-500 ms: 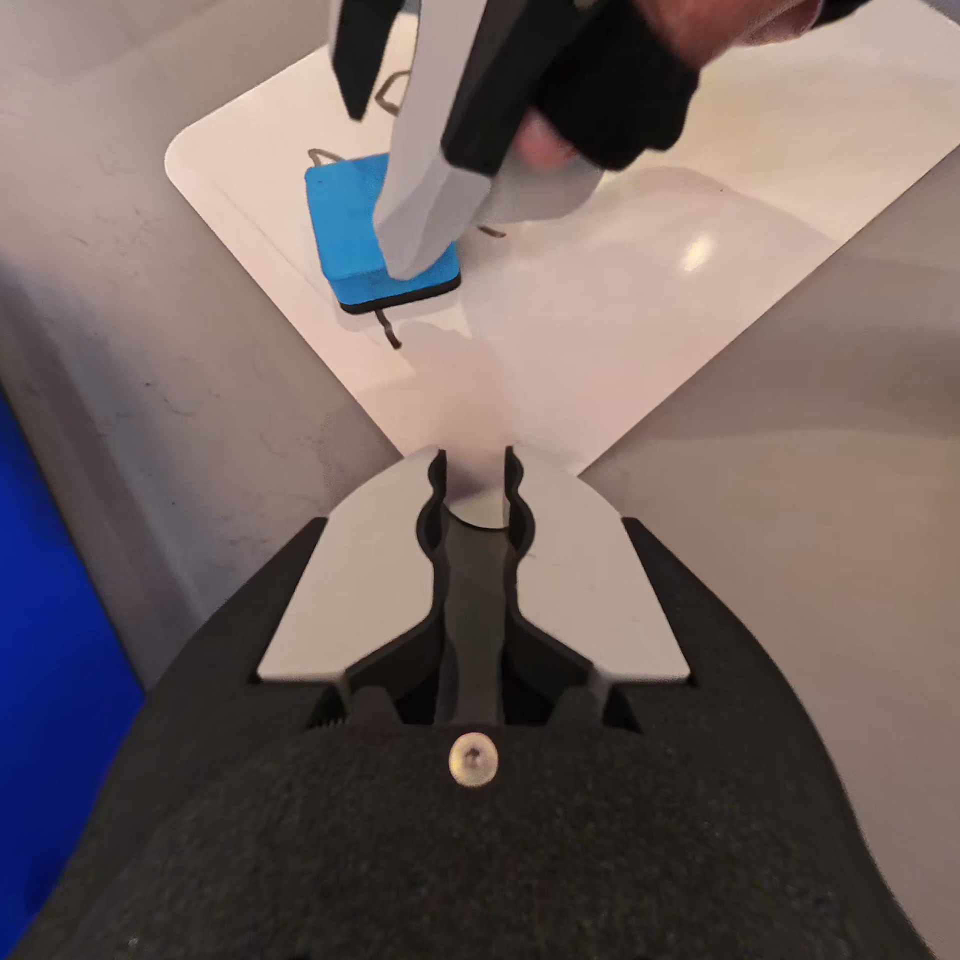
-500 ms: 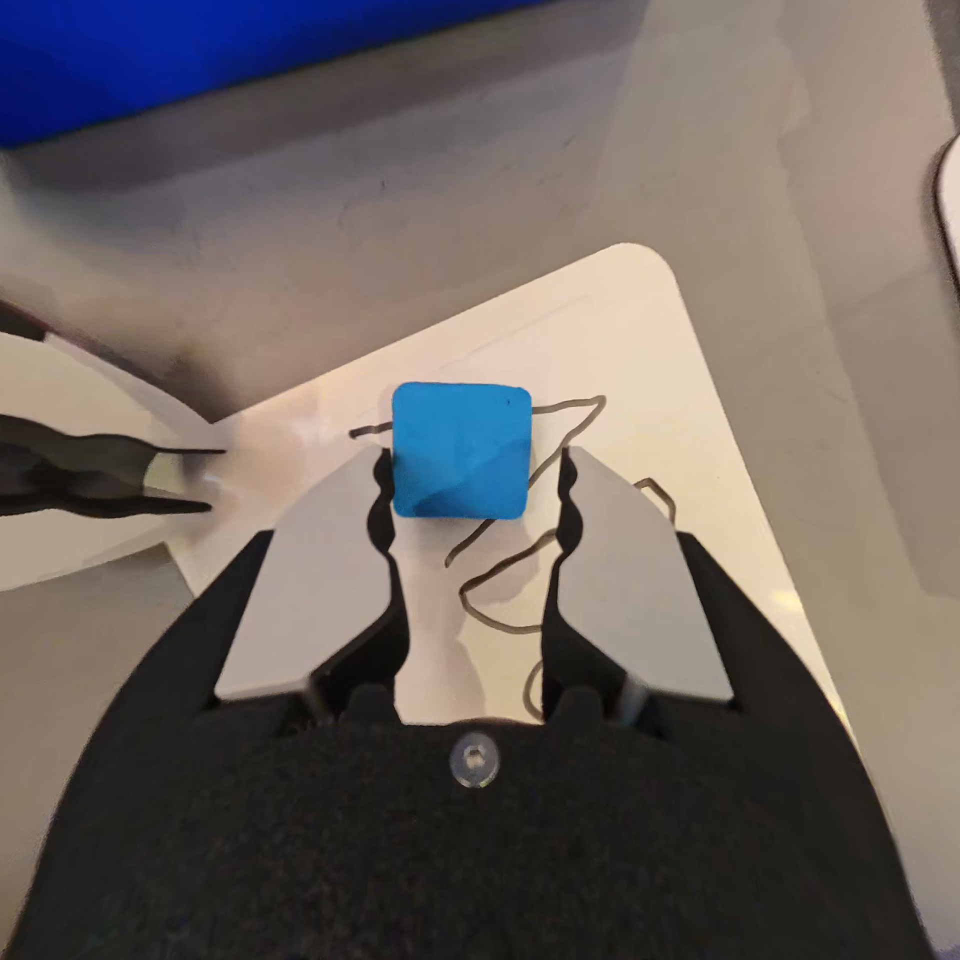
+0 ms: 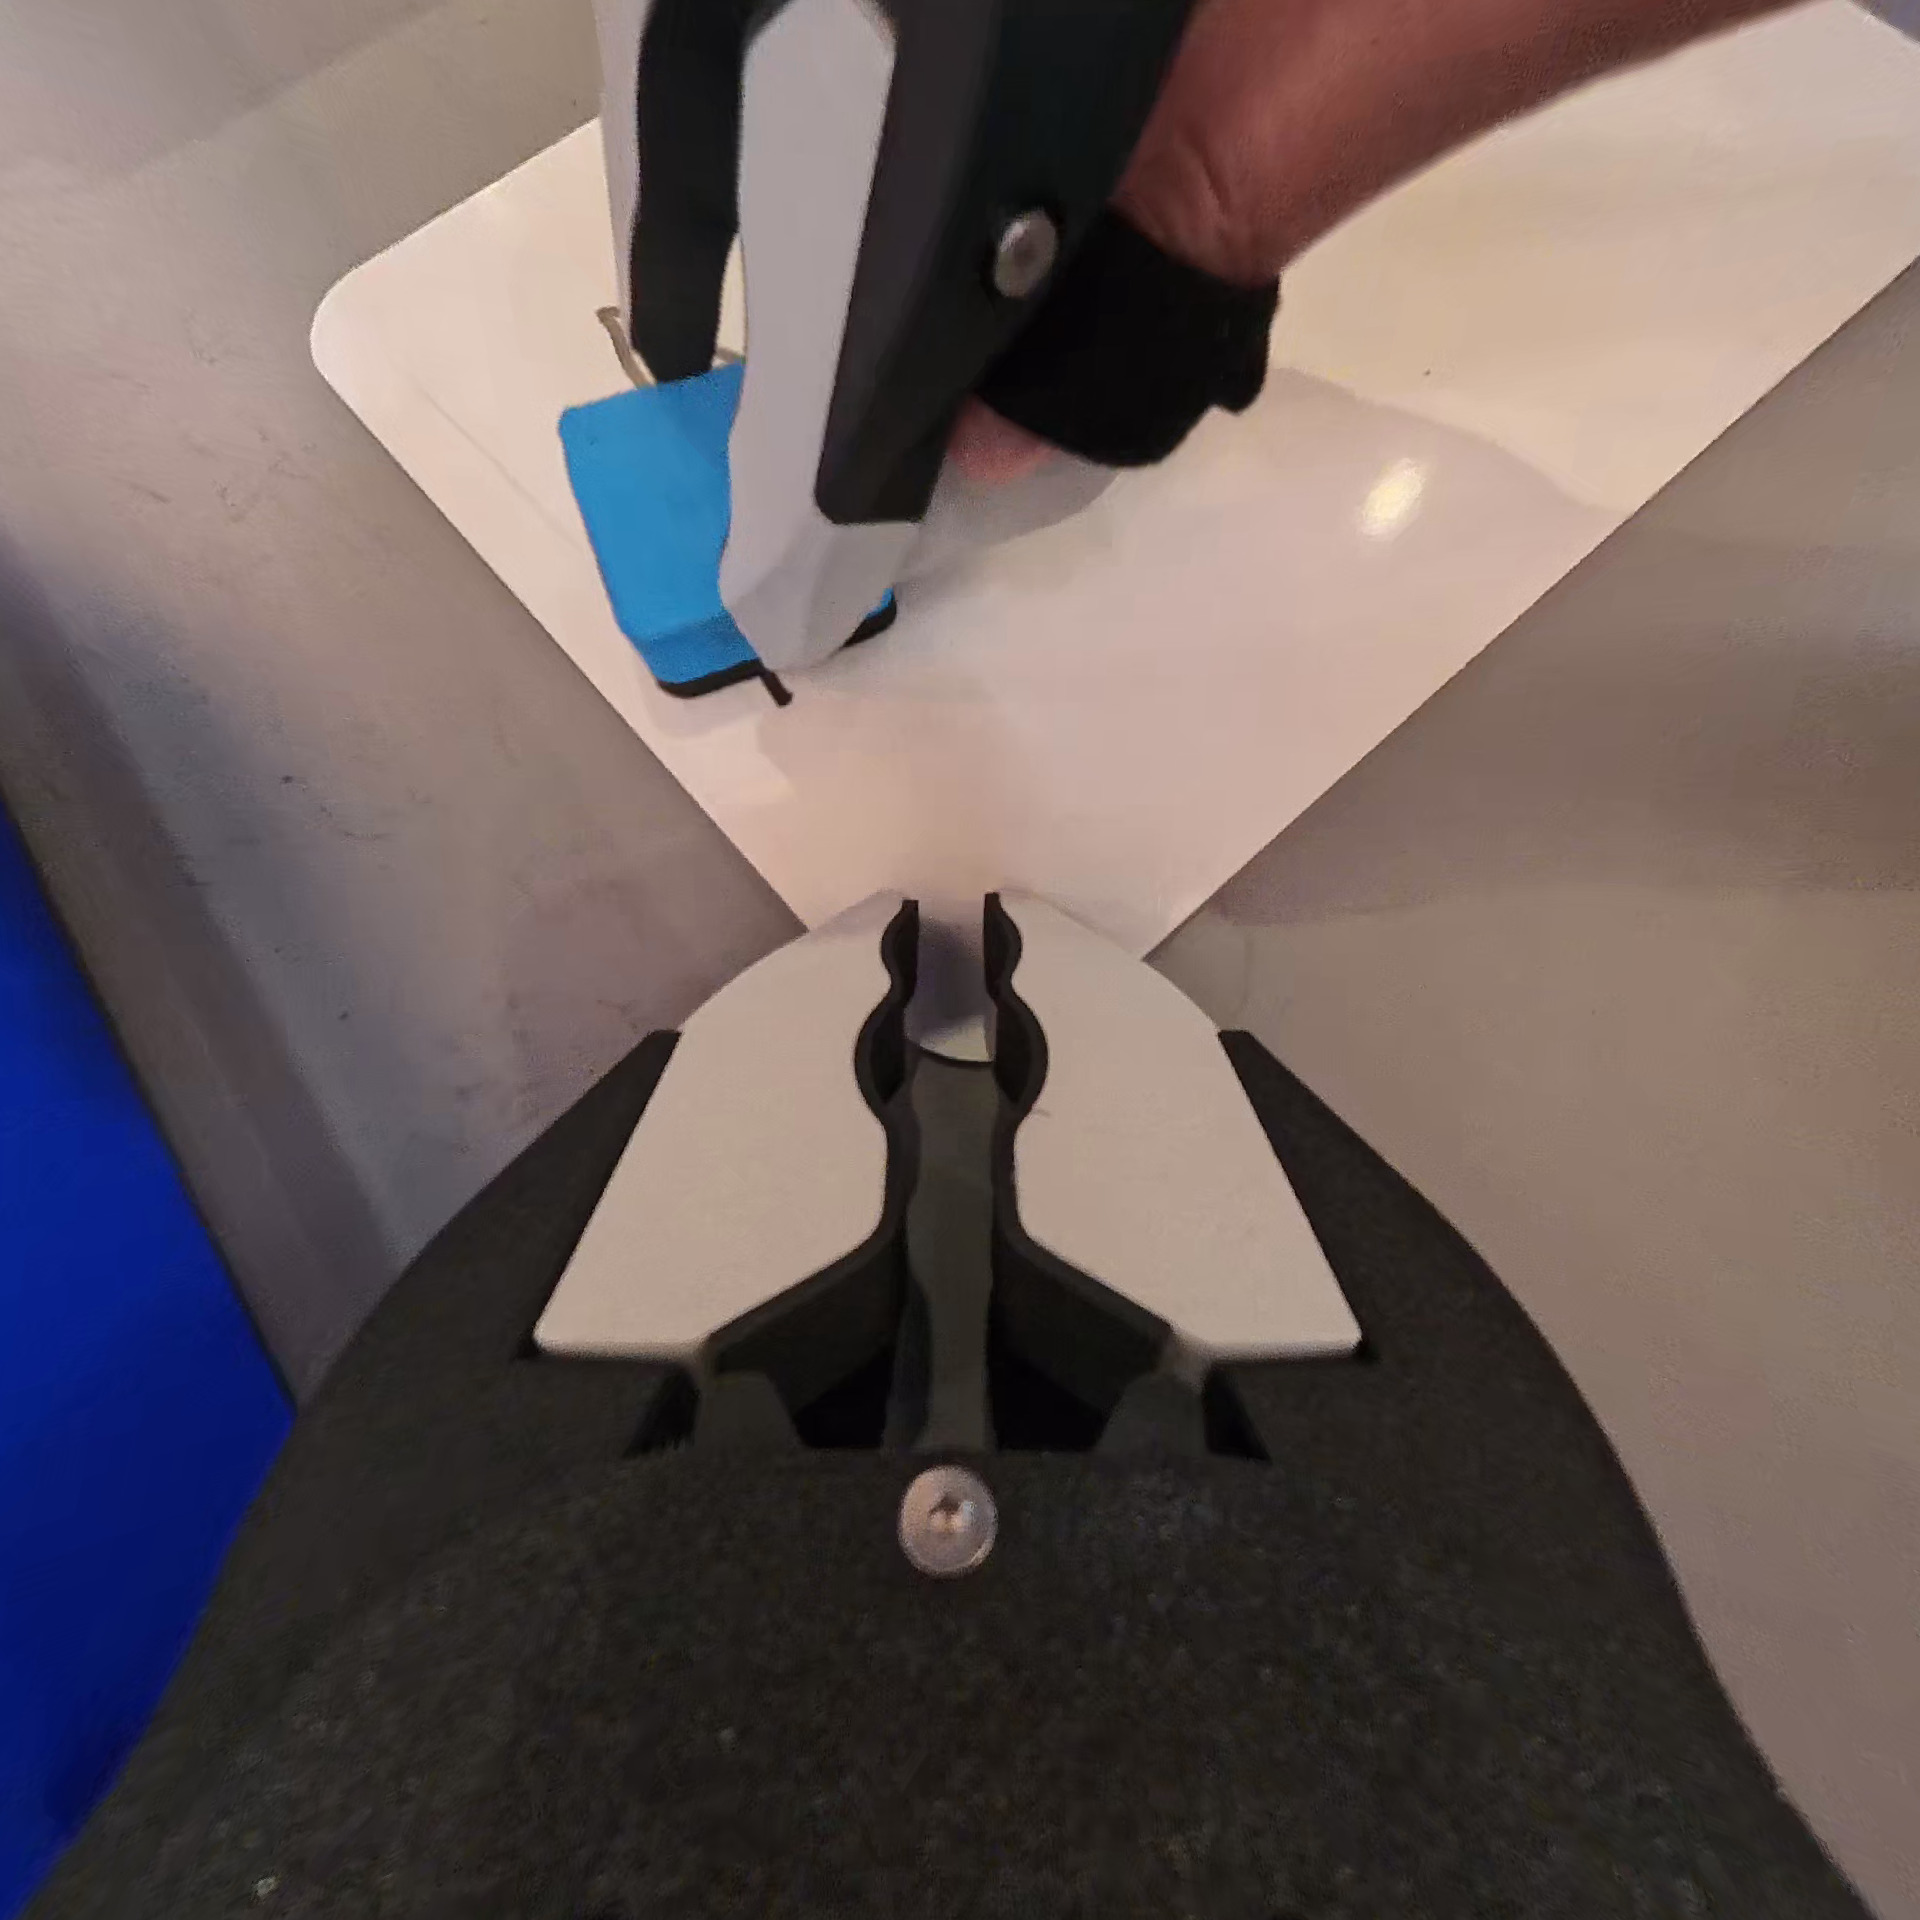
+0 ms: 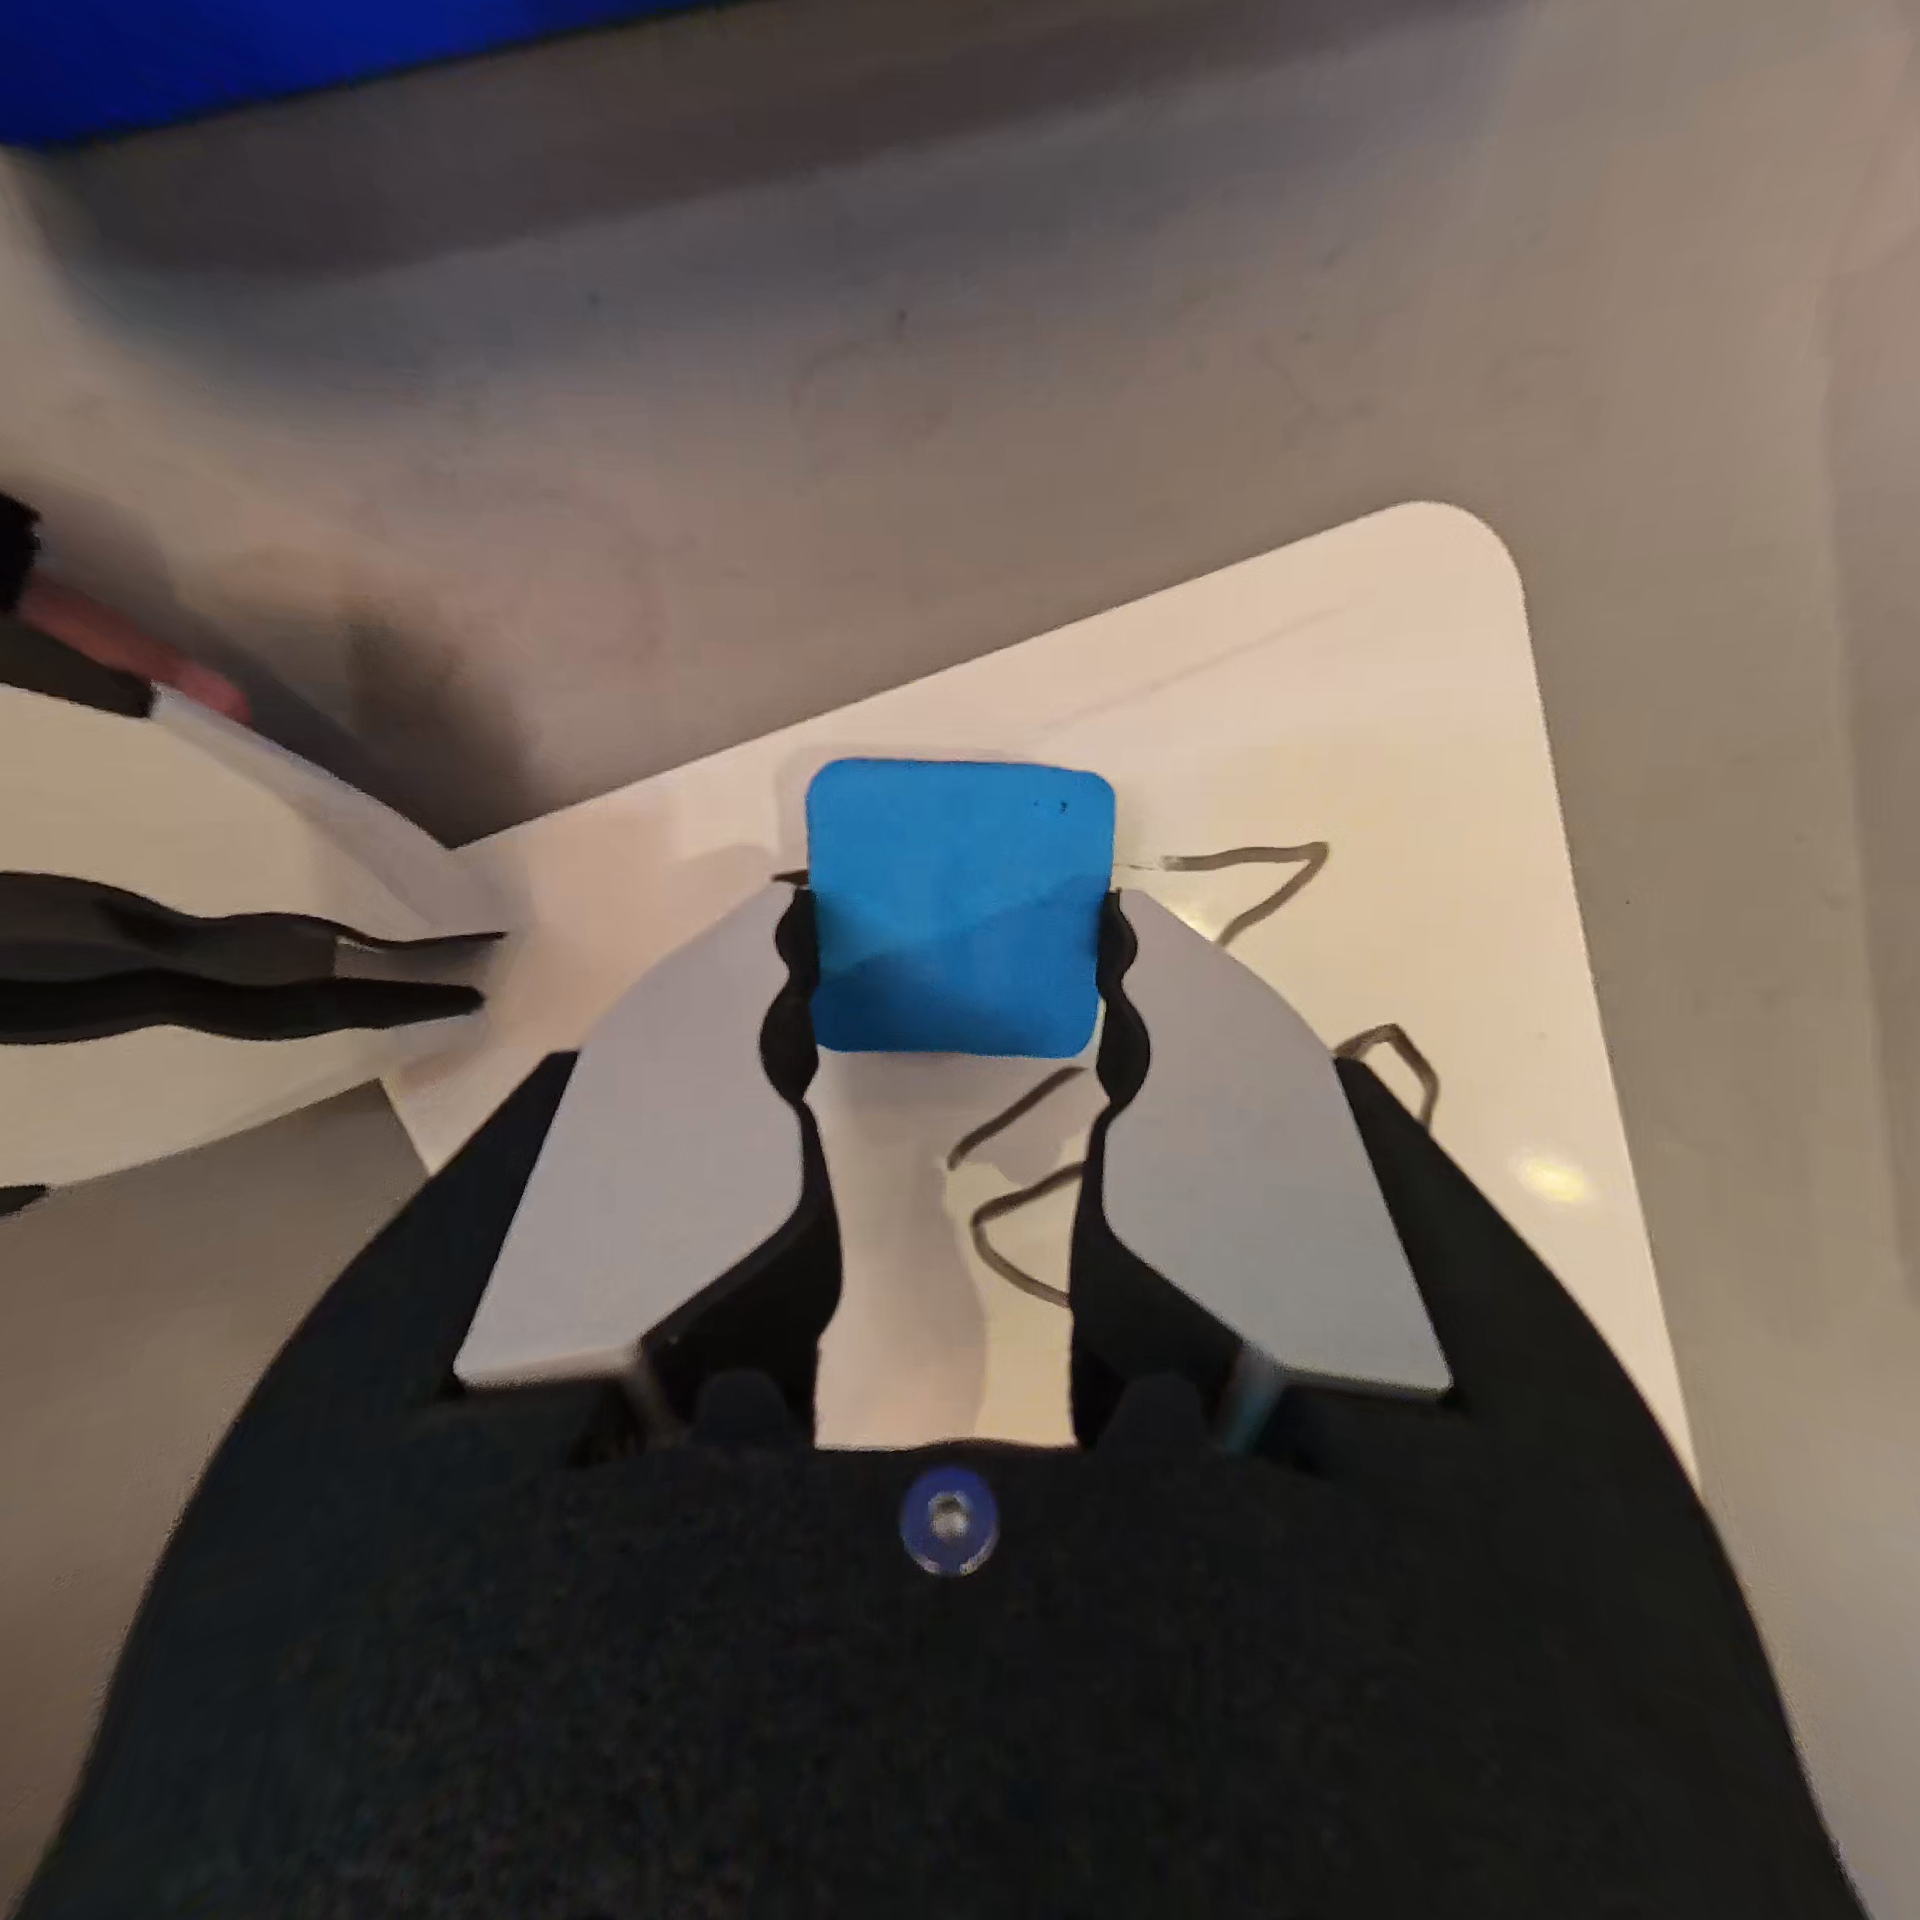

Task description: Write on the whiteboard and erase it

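Square blue foam eraser (image 4: 956,904) with a thin black felt underside lay flat on the white, round-cornered whiteboard (image 4: 1434,727), which rested on the grey mottled counter (image 4: 935,364). Judged light and soft: the foam body should give a little under a pinch, so a firm hold on two opposite side edges suits it, with the felt face kept flat and pressed down for wiping. Board judged thin, stiff and glossy, likely to slide on the counter unless pinned at an edge or corner. Right gripper (image 4: 951,935): fingers part-way apart, spaced to the eraser's width, black wavy pads touching its left and right sides; it read as clamped on the eraser, though how hard could not be told. In the left wrist view the right gripper's fingers (image 3: 800,582) came down steeply onto the eraser's near right corner, a gloved hand (image 3: 1132,353) behind them. Left gripper (image 3: 951,935): fingers nearly together, only a narrow slot between them, sitting at the near corner of the board; the corner showed inside the slot, so it looked to be pinching or bracing the board, but true contact could not be confirmed. Dark marker line (image 4: 1236,873) wandered across the board to the right of the eraser and nearer the right gripper, so erasing was judged unfinished. Blue surface (image 3: 94,1247) bordered the counter at far left.
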The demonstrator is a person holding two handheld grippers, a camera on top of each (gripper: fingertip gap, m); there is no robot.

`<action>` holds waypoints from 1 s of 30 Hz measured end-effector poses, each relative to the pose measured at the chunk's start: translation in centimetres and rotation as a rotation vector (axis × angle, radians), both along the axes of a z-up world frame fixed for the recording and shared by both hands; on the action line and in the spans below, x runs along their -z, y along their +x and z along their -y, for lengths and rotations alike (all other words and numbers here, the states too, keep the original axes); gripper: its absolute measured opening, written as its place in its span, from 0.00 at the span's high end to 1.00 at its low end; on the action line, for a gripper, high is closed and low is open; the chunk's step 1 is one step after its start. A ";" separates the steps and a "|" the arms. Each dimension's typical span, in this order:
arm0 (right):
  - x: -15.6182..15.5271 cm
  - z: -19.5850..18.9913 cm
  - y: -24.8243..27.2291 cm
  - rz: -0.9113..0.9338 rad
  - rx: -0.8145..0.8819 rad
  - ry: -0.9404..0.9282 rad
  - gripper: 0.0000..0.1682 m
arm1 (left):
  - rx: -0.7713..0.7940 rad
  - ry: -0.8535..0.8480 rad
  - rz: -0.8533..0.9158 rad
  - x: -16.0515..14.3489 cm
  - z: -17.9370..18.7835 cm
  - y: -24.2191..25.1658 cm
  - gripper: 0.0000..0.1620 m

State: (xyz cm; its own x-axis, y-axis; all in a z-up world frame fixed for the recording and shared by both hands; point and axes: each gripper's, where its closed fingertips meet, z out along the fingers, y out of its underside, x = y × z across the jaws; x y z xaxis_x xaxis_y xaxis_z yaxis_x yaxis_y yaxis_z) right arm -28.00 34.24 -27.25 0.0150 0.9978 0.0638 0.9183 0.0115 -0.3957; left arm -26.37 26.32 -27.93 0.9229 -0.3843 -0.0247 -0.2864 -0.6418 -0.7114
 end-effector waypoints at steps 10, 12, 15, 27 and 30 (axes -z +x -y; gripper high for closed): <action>0.1 -1.5 1.0 0.054 0.041 -0.003 0.70 | -0.023 0.004 -0.031 0.1 -0.2 -0.3 1.00; 0.1 -3.0 1.5 0.069 0.117 -0.054 0.70 | -0.031 0.000 -0.042 0.1 -0.3 -0.2 1.00; 0.1 1.2 0.4 0.076 -0.017 -0.041 0.70 | -0.039 -0.014 -0.037 0.1 -0.3 -0.2 1.00; 0.2 -4.9 -0.1 0.098 0.049 0.015 0.69 | -0.015 -0.019 -0.005 0.1 -0.1 0.7 1.00; 0.2 -8.4 1.1 0.121 0.179 -0.032 0.69 | -0.013 -0.018 -0.009 0.1 -0.1 0.7 1.00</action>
